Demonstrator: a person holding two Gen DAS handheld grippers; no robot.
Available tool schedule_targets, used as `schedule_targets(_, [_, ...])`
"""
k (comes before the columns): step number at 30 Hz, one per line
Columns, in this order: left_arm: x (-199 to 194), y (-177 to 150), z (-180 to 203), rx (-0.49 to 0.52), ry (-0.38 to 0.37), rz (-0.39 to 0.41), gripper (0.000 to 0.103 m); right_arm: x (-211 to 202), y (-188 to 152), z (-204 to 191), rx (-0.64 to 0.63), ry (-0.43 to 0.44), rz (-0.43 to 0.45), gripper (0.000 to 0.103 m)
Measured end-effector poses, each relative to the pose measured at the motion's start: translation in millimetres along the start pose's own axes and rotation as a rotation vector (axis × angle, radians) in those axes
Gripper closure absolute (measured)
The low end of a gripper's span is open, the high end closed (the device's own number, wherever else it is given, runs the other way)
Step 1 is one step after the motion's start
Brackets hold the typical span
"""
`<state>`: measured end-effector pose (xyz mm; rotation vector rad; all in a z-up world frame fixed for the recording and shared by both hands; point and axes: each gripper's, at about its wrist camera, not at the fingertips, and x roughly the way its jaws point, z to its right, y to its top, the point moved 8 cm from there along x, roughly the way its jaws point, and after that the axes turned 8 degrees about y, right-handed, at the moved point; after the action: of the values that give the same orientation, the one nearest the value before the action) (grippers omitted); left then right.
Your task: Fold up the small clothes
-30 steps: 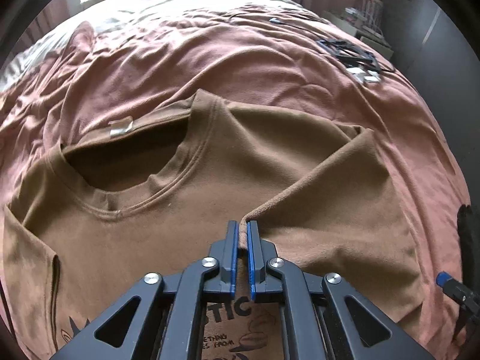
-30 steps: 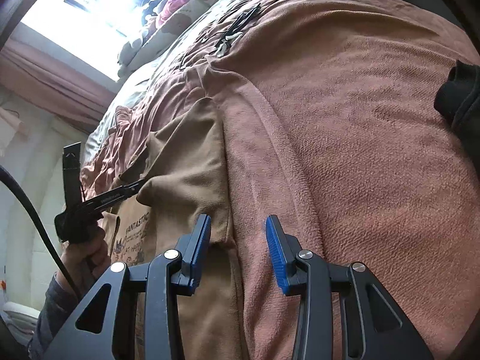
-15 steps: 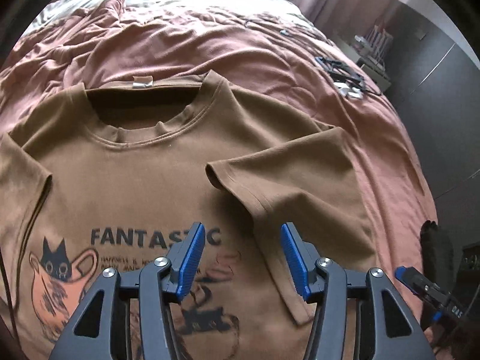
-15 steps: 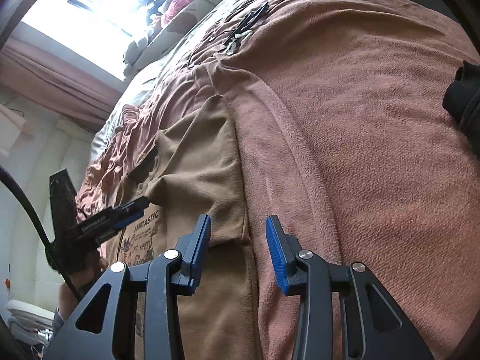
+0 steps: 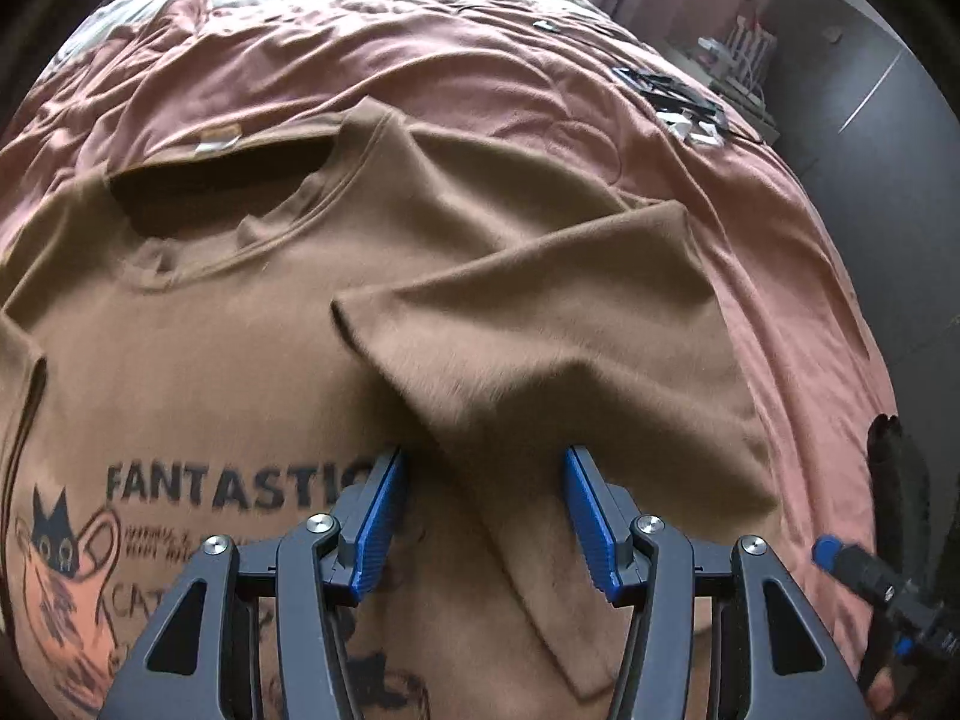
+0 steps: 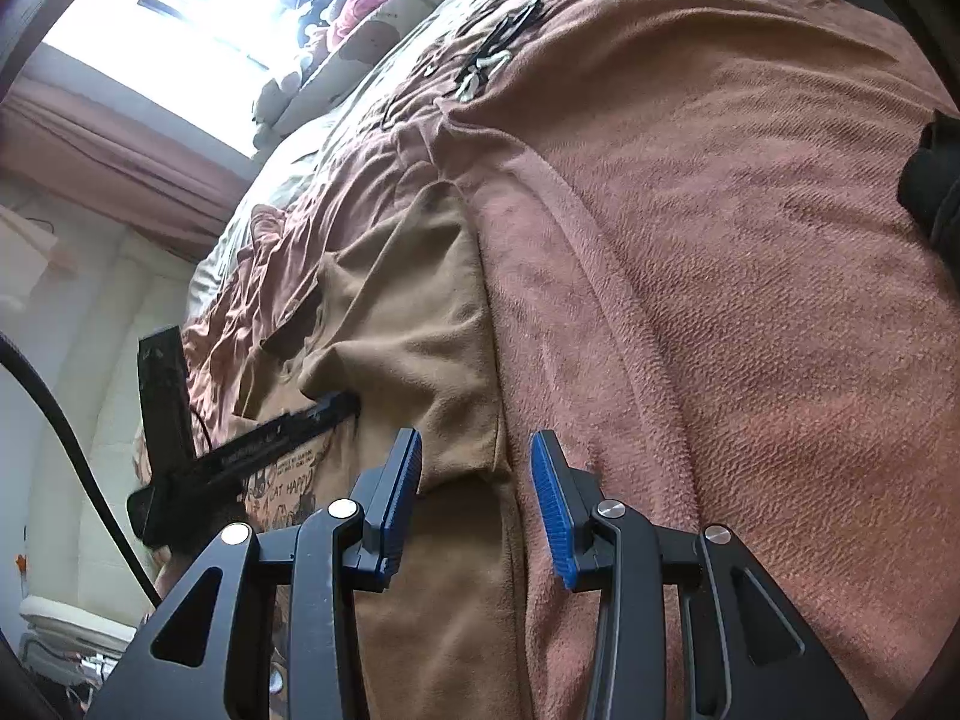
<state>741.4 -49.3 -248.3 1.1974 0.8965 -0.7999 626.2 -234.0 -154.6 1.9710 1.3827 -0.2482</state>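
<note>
A brown T-shirt [image 5: 240, 324] with a cat print and the word FANTASTIC lies face up on a pink-brown blanket [image 5: 510, 96]. Its right sleeve [image 5: 558, 336] is folded inward over the chest. My left gripper [image 5: 483, 510] is open and empty, low over the folded sleeve's lower edge. My right gripper [image 6: 474, 480] is open and empty above the shirt's right side edge [image 6: 420, 336]. The left gripper also shows in the right wrist view [image 6: 336, 405], next to the folded sleeve. The right gripper's tip shows in the left wrist view [image 5: 834, 555].
Black and white small items [image 5: 678, 102] lie on the blanket at the far right. A dark garment [image 6: 936, 180] lies on the blanket's right edge. Pillows and plush toys [image 6: 372, 6] sit at the bed's head. A dark cabinet [image 5: 870, 90] stands beyond the bed.
My left gripper let go of the sleeve, opened, pulled back, then moved forward low over the folded sleeve. My right gripper stayed open and shifted slightly toward the shirt's side edge.
</note>
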Motion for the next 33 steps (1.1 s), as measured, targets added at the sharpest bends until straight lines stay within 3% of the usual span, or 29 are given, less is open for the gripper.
schedule_targets(3, [4.4,5.0,4.5,0.026,0.002,0.009,0.055,7.5,1.1,1.4,0.006,-0.008,-0.007,0.067])
schedule_targets(5, [6.0,5.3,4.6,0.032,0.016,0.010,0.079,15.7,2.3,0.0,-0.004,-0.014,-0.011,0.067])
schedule_targets(7, [2.9,2.9,4.9,0.027,-0.012,-0.001,0.093,25.6,-1.1,-0.3,-0.014,-0.028,-0.033,0.068])
schedule_targets(12, [-9.6,-5.2,2.2,0.010,-0.044,-0.029,0.096,36.7,-3.7,2.8,-0.010,-0.060,-0.048,0.093])
schedule_targets(20, [-28.5,-10.0,-9.6,-0.065,-0.052,-0.056,0.092,23.9,-5.1,6.9,0.031,-0.009,-0.046,0.094])
schedule_targets(24, [-24.3,-18.5,-13.8,-0.086,-0.045,-0.085,0.072,15.3,-2.7,2.9,0.034,0.013,-0.035,0.093])
schedule_targets(26, [-26.9,-20.7,-19.8,-0.097,-0.033,-0.069,0.052,11.3,-1.7,1.7,0.027,0.012,-0.024,0.093])
schedule_targets(33, [-18.6,-10.3,-40.5,-0.127,-0.013,-0.044,0.051,19.5,-5.2,7.2,0.026,-0.026,-0.043,0.093])
